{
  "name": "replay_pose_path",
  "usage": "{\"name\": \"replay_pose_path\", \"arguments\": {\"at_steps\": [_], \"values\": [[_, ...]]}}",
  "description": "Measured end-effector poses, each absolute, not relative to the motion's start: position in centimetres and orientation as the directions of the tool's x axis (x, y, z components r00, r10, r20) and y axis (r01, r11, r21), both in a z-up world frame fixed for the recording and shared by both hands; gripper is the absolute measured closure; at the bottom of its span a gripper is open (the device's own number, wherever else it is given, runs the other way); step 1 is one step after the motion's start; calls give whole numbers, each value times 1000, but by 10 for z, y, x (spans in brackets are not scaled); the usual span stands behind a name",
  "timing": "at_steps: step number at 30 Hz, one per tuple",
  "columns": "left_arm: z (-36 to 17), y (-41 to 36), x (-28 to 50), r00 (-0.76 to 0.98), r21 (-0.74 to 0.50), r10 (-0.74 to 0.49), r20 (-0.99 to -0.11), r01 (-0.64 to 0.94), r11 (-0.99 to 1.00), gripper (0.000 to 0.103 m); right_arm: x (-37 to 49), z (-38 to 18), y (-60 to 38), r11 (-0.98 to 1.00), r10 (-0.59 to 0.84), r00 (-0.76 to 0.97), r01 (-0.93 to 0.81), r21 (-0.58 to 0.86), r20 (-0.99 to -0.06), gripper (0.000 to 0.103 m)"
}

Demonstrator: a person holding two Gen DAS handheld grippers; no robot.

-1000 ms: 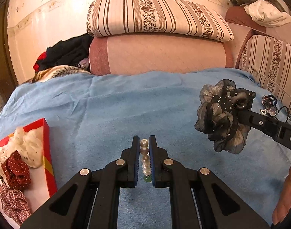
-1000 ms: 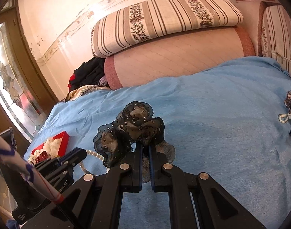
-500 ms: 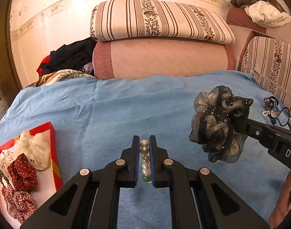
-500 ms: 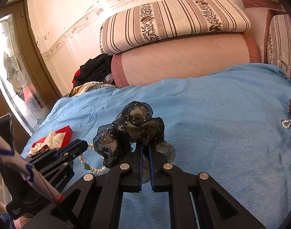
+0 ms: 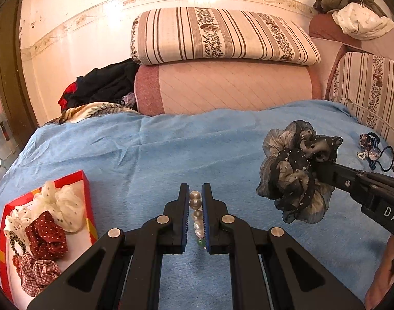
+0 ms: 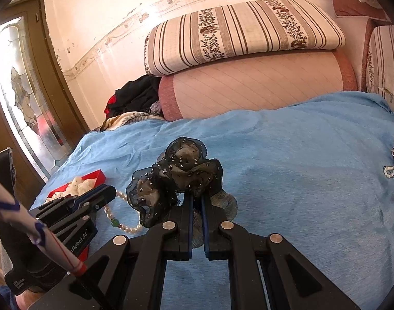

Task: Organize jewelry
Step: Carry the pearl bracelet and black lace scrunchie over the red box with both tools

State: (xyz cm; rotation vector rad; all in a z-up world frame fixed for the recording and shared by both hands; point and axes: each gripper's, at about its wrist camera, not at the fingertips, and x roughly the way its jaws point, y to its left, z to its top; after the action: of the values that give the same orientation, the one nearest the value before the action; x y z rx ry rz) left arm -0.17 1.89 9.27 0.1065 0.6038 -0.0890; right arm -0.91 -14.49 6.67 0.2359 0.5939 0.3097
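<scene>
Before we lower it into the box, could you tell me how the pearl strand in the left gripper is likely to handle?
Probably floppy: the pearl strand sags in a loop below the left gripper. The round, glossy beads look apt to slip between the pads. Laid on the blue cover, it should likely stay put, not roll.

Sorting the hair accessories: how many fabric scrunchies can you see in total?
4: a black sheer scrunchie in the right gripper; a white dotted scrunchie, a red dotted scrunchie and a checked scrunchie in the red box. Others may hide.

A pearl bracelet (image 5: pixel 196 215) with one green bead and a sheer black beaded scrunchie (image 6: pixel 180 178) hang above the blue bedspread (image 5: pixel 171 155).
</scene>
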Motion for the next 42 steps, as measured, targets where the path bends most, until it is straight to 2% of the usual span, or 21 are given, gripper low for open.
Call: {"name": "replay_pose_path", "arguments": {"at_steps": [9,16,24,29,38,42], "values": [[123,58,-36,855,32,-45,-517,71,997,94,-31,80,-122,912,387,791,-254,321,-474,96],[151,123,-80,880,24,43,-473,-36,999,94,-50,92,-80,883,458,766,-330,334,-452,96],[137,226,-122,825,-26,188,-533,-239,971,94,-59,93,-13,821,569,681,-438,366,-461,96],[116,271,-130,780,-72,225,-584,-326,943,94,-56,79,34,785,620,603,-495,374,-502,96],[83,292,-117,695,-89,213,-687,-371,924,94,-41,39,86,791,598,508,-496,357,-620,96],[82,288,-116,691,-72,223,-688,-371,926,94,-34,29,93,800,577,477,-492,343,-663,89]]}}
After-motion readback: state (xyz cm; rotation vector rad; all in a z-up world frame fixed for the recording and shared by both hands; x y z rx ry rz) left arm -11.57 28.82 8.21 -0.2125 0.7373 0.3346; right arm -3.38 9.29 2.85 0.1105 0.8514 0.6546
